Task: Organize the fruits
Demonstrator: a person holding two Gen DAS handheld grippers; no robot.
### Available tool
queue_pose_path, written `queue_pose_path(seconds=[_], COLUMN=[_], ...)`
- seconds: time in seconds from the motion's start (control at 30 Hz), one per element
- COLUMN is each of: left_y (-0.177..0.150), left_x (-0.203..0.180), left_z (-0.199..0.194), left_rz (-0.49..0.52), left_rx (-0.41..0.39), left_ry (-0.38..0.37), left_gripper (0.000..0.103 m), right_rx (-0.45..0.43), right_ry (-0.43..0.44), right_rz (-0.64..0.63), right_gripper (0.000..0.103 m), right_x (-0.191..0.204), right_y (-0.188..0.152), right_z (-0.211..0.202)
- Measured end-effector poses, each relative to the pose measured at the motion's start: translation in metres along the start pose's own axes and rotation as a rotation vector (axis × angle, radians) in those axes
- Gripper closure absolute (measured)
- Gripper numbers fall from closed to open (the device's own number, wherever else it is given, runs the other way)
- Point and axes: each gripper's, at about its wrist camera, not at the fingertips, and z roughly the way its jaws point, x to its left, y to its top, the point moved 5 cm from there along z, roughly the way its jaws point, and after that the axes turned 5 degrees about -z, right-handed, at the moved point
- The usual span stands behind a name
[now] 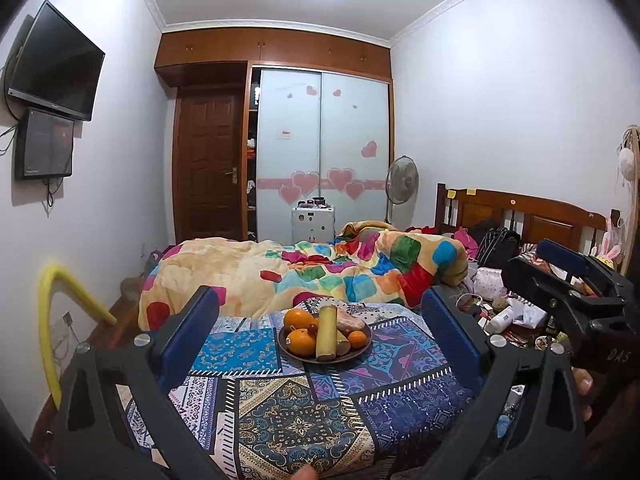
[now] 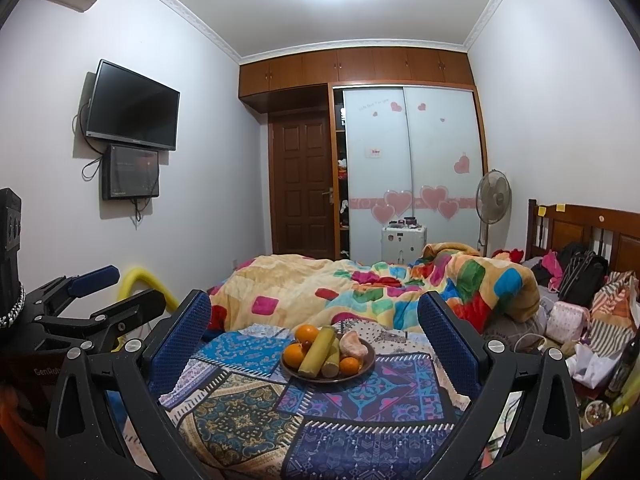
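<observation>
Overhead, both grippers' fingers point(image 1: 196, 316) spread wide, empty, above the fruit plate point(image 2: 362, 370); no writing legible.

Around the brown plate point(image 1: 294, 353) the patterned cloth point(image 1: 280, 412) lies bare on the near side, left and right. Behind the plate a rumpled quilt point(image 1: 320, 276) rises as a barrier. Right of the plate, clutter of bottles and bags point(image 1: 508, 312) crowds the bed.

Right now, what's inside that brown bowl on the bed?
The brown bowl holds three oranges, two yellowish-green stalks, a small dark red fruit and a pale pinkish lump. Anything beneath the pile is covered.
</observation>
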Motion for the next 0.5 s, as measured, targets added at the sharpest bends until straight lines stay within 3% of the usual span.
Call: queue_pose_path(seconds=[0.5], left_y=[-0.0014], left_x=[-0.0023], left_z=[-0.0028], left_rz=[0.010], left_rx=[-0.007], left_ry=[-0.002], left_gripper=[0.001], right_rx=[-0.001], right_ry=[-0.003], right_rz=[-0.002], right_gripper=[0.000], right_x=[0.0008], right_y=[0.0009], right_z=[0.0003])
